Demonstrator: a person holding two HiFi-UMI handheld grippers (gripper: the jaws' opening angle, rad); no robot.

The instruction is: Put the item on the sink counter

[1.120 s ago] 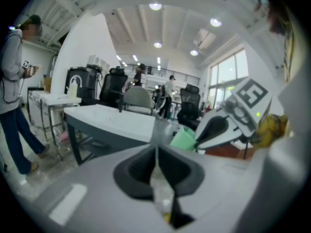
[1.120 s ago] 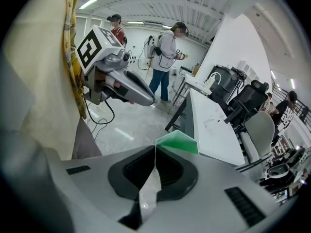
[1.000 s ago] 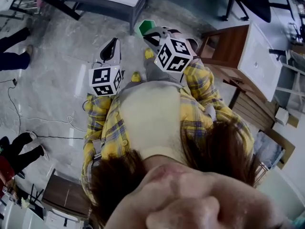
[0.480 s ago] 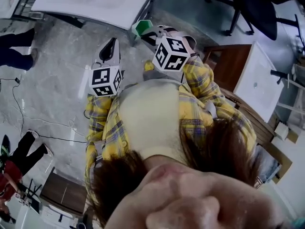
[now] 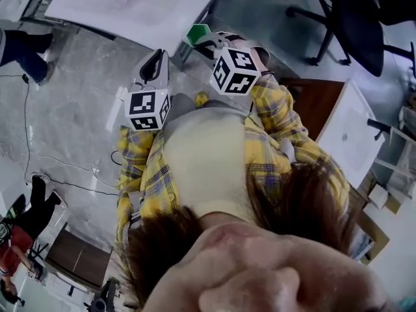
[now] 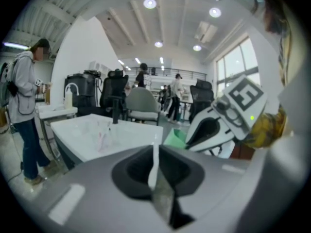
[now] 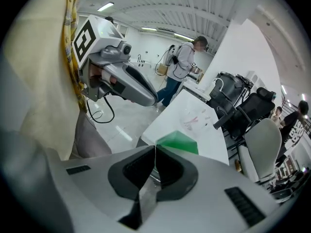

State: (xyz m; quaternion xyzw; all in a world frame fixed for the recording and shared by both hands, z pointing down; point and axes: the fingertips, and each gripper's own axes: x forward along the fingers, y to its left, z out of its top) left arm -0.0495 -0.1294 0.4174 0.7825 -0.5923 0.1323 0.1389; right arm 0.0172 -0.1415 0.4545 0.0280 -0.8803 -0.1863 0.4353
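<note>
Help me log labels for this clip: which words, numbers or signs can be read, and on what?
No readable words or numbers anywhere.
Left cube, right cube: black-and-white square patterns, not text.
Table: faint pink marks, too blurred to read.
Green item: no print visible.

two tongs, one green item, one white table, one white-topped cabinet

I see a bright room. Round ceiling lights shine from above, and a big window glows white. My gripper views bend at the dark edges. Close parts look blurry.
</note>
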